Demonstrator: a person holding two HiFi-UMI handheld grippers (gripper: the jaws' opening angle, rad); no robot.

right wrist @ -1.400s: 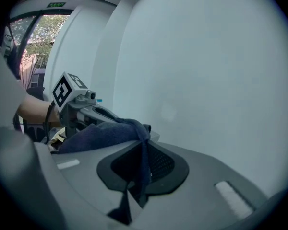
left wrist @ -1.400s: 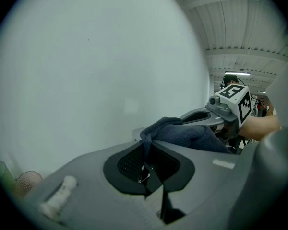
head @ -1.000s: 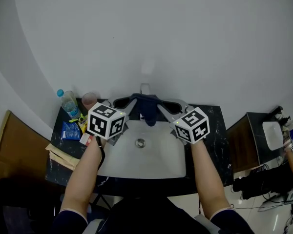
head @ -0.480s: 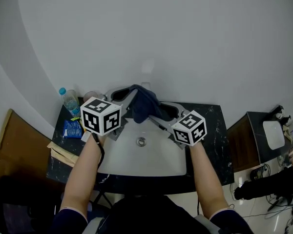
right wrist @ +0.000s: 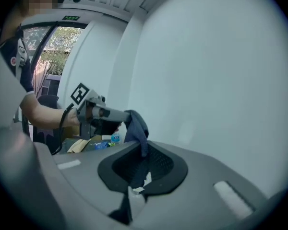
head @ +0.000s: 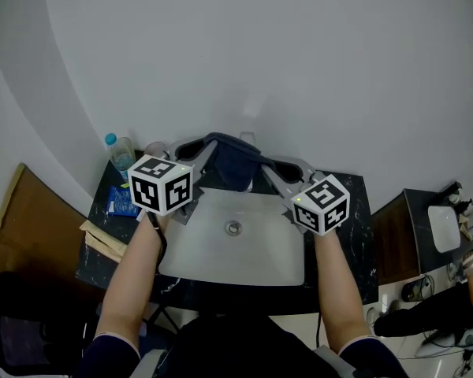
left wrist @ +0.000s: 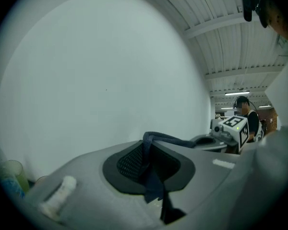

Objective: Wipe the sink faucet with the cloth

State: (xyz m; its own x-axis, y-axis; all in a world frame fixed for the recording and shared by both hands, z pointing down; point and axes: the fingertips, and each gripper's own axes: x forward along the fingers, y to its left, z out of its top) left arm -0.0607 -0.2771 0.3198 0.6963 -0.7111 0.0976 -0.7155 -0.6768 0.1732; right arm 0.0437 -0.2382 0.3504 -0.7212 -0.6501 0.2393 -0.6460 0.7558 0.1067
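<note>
A dark blue cloth [head: 230, 162] hangs stretched between my two grippers over the back of the white sink [head: 221, 262]. It covers most of the chrome faucet [head: 248, 138] at the wall. My left gripper [head: 191, 151] is shut on the cloth's left end; in the left gripper view the cloth [left wrist: 153, 140] runs out of the gripper [left wrist: 153, 188]. My right gripper [head: 282, 168] has its jaws closing tight on the right end. In the right gripper view the cloth [right wrist: 137, 123] lies pinched in the gripper [right wrist: 134, 186] and leads across to the left gripper [right wrist: 93, 111].
On the black counter [head: 355, 227], left of the sink, stand a water bottle [head: 120, 152], a cup [head: 154, 150] and a blue packet [head: 122, 199]. A brown paper bag [head: 98, 239] lies at the counter's left edge. A plain white wall rises right behind the faucet.
Both grippers have risen toward the wall. Half a second ago the cloth hung bunched near the left gripper; now it is spread between both grippers again, higher over the faucet.
</note>
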